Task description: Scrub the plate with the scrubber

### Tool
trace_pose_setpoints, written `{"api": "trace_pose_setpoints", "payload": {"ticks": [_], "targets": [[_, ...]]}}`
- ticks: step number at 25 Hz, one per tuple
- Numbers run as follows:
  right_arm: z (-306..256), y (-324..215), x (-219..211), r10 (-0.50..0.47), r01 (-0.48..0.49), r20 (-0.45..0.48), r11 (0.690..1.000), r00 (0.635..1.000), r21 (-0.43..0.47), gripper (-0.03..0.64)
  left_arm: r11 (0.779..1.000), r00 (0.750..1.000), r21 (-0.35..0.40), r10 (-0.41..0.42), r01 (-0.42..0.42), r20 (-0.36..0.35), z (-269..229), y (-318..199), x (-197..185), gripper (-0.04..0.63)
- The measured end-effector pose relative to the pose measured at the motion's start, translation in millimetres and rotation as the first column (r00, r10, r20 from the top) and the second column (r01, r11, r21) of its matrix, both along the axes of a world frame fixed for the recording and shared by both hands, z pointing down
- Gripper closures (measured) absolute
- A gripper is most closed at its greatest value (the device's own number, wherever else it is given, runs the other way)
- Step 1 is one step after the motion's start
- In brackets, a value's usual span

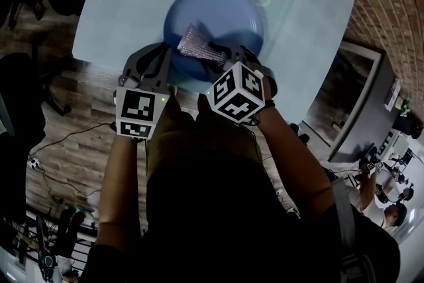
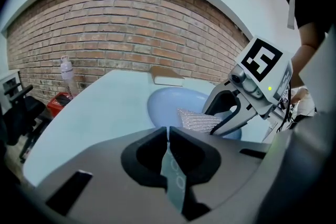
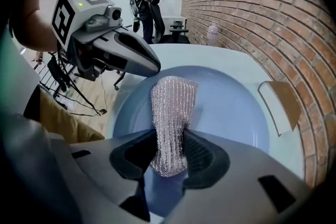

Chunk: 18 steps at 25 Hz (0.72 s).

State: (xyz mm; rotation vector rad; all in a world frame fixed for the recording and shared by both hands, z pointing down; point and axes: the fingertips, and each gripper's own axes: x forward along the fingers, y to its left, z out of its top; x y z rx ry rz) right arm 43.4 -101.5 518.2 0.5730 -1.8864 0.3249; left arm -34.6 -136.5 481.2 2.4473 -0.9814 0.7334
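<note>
I find my left hand-held gripper clamped shut on the near left rim of the blue plate. The plate lies on the pale tabletop. The silver mesh scrubber rests against the plate's inner face, toward its near edge. My right hand-held gripper is closed on the scrubber's near end and points steeply down.

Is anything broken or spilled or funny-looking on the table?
Nothing stands out. The blue plate lies on the table, uncracked, with no spill showing. The left hand-held gripper pinches its rim and the right hand-held gripper holds the silver scrubber over it.
</note>
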Motion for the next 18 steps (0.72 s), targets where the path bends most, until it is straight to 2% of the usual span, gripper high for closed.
{"api": "trace_pose_setpoints", "payload": {"ticks": [5,11,18], "targets": [[0.2,-4.0,23.3,0.075,-0.075,0.010,0.997,0.997,-0.014,0.446,1.000,1.000,0.002,0.002,-0.002,-0.001,0.3,0.3,1.6,0.560],[-18.8,-14.0,21.0,0.182,-0.179,0.161,0.983,0.970,-0.032,0.446,0.999,1.000,0.047,0.011,-0.011,0.004,-15.5,-6.2,-0.5,0.560],[-79.2,-31.1,10.4,0.241,-0.272,0.260,0.958,0.935,0.092,0.440,0.990,1.000,0.139,0.009,-0.012,0.022,-78.3,-21.3,-8.4,0.560]]}}
